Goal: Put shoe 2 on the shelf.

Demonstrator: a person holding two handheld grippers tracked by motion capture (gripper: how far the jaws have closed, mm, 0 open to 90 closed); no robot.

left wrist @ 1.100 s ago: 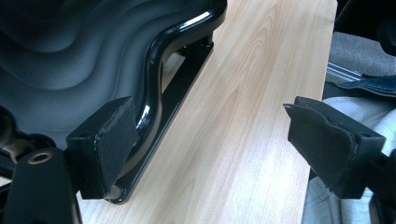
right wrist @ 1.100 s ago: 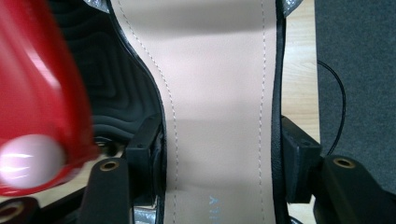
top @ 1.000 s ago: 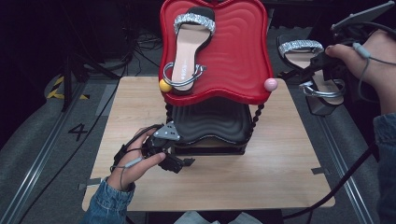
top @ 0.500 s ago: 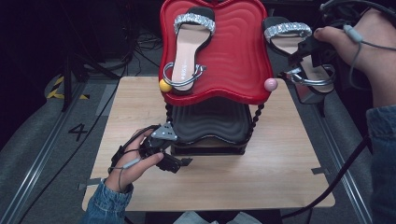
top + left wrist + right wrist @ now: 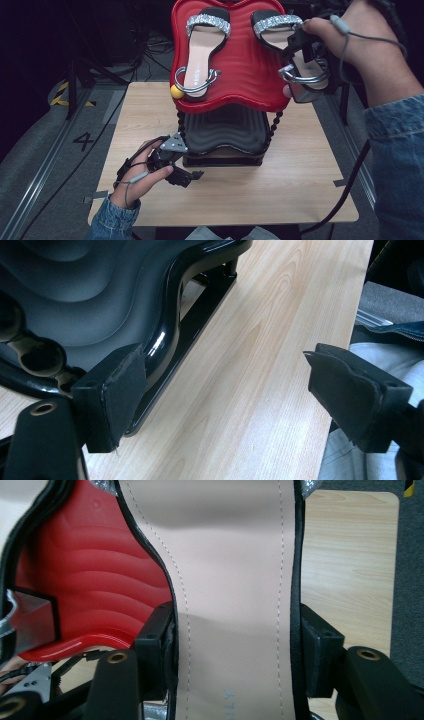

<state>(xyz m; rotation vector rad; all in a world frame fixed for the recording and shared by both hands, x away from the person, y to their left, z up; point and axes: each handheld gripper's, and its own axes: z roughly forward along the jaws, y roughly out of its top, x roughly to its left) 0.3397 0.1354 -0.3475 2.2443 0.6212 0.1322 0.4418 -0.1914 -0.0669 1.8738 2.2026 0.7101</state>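
table (image 5: 300,170) bears black stand (image 5: 225,135) | red tray (image 5: 240,75) tilted, first sandal (image 5: 202,55) resting on it | second sandal (image 5: 292,55) overhangs tray's right edge, clamped across insole by right tongs (image 5: 235,645); early release risks slide-off | left tongs (image 5: 235,395) apart, empty, beside stand base

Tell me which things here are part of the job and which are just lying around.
In the job:
- second sandal, gripped across its sole by the right gripper
- first sandal, already lying on the red tray
- black lower tray, close beside the open left gripper

Lying about:
- floor cables
- yellow-black tape
- floor number 4
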